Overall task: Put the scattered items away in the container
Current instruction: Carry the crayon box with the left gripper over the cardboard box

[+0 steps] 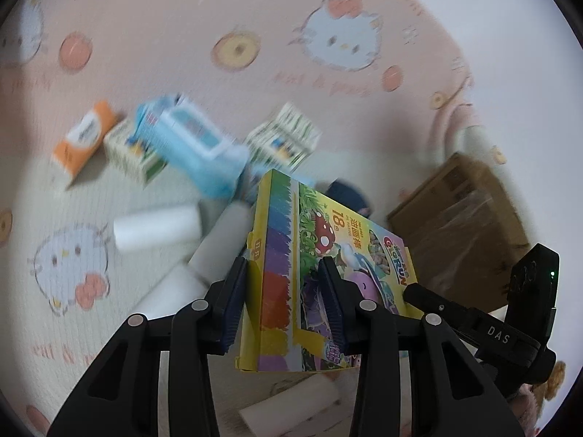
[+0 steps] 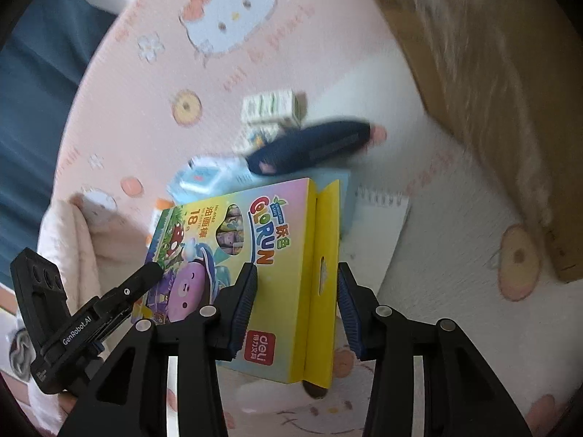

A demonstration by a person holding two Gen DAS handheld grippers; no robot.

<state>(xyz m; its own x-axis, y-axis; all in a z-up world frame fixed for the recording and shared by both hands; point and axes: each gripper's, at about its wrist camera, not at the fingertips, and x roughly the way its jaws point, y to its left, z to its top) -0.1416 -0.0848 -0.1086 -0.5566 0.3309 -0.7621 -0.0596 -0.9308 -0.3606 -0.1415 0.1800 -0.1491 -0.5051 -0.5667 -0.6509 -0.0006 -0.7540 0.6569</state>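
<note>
Gripping opposite ends of the yellow cardboard crayon box [image 1: 291, 273], raised above the pink cartoon mat [image 1: 182, 18], left claw [image 1: 288, 298] and right claw [image 2: 297, 309] risk dropping it short of the brown cardboard container [image 1: 462, 225] if either pinch loosens.

The crayon box [image 1: 291, 266] is yellow with a colourful cartoon picture, closed, tilted and raised above the mat. The cardboard container [image 1: 462, 225] is brown and stands to the right, apart from the box.
</note>
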